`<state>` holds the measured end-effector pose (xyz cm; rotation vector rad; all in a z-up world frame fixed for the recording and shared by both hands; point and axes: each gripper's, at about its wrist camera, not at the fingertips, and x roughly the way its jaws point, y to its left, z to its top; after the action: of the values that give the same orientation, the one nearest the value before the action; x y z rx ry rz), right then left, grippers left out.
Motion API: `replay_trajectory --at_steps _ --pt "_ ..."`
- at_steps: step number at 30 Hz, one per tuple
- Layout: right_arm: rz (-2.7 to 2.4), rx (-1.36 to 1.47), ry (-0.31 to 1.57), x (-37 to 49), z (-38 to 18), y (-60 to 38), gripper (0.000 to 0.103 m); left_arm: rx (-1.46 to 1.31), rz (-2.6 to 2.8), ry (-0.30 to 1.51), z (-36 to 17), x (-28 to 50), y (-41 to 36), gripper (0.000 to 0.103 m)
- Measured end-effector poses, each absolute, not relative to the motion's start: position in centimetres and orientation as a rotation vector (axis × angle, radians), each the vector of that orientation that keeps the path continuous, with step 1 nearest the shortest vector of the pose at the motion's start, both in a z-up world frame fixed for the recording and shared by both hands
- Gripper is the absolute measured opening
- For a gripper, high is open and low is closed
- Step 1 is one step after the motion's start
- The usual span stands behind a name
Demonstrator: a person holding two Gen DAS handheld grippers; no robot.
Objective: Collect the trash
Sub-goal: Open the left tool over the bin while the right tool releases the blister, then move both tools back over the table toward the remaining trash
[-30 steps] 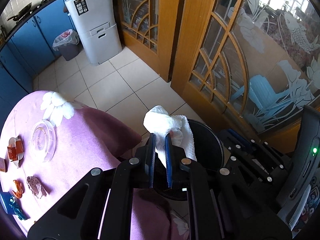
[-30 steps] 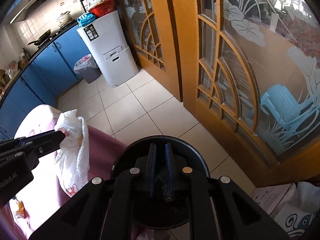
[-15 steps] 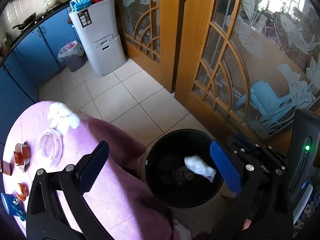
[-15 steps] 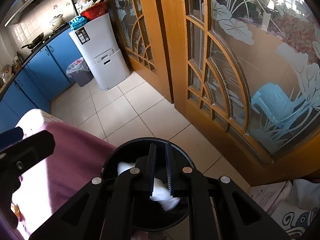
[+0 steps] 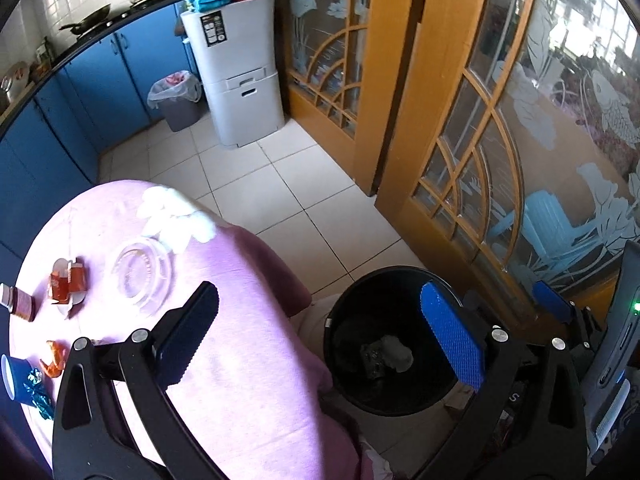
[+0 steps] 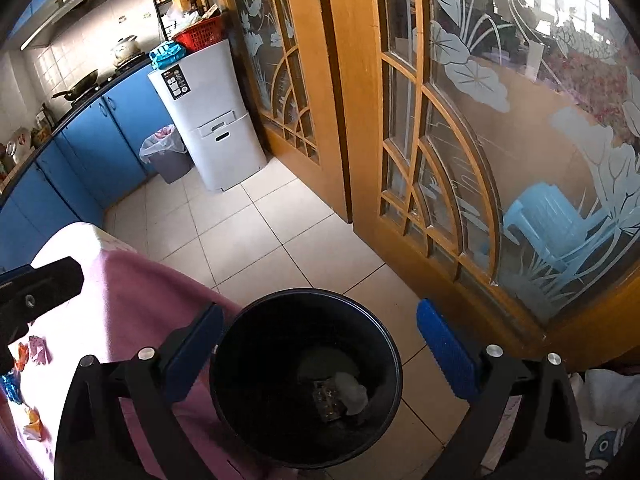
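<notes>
Left wrist view: the left tool (image 5: 320, 332) hangs wide open and empty above a round black plastic bin (image 5: 394, 338), where a crumpled white tissue (image 5: 396, 354) lies (beside dark scrap); the right tool (image 6: 320, 350) likewise gapes, holding nothing.

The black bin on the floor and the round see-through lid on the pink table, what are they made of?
The black bin looks like smooth plastic: one even black, thin rolled rim, dull sheen. Painted metal is possible.

The see-through lid looks like thin clear plastic: the pink tablecloth shows through it, and its moulded rings catch the light. The cloth looks like soft woven fabric, since it drapes in folds over the edge.
</notes>
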<state>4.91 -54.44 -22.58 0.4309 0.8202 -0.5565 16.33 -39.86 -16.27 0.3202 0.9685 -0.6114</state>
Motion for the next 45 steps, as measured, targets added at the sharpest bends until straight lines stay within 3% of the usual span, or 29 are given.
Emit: replay_trajectory --at_steps 27,45 --pt "-0.400 0.316 0.806 8.0 -18.4 -44.7 0.096 0.170 -0.415 0.954 -14.6 18.5 -26.4 0.100" --pt "-0.151 0.135 0.879 12.8 -18.5 -30.5 0.096 0.065 -0.212 1.004 -17.4 19.1 -9.8 0.099"
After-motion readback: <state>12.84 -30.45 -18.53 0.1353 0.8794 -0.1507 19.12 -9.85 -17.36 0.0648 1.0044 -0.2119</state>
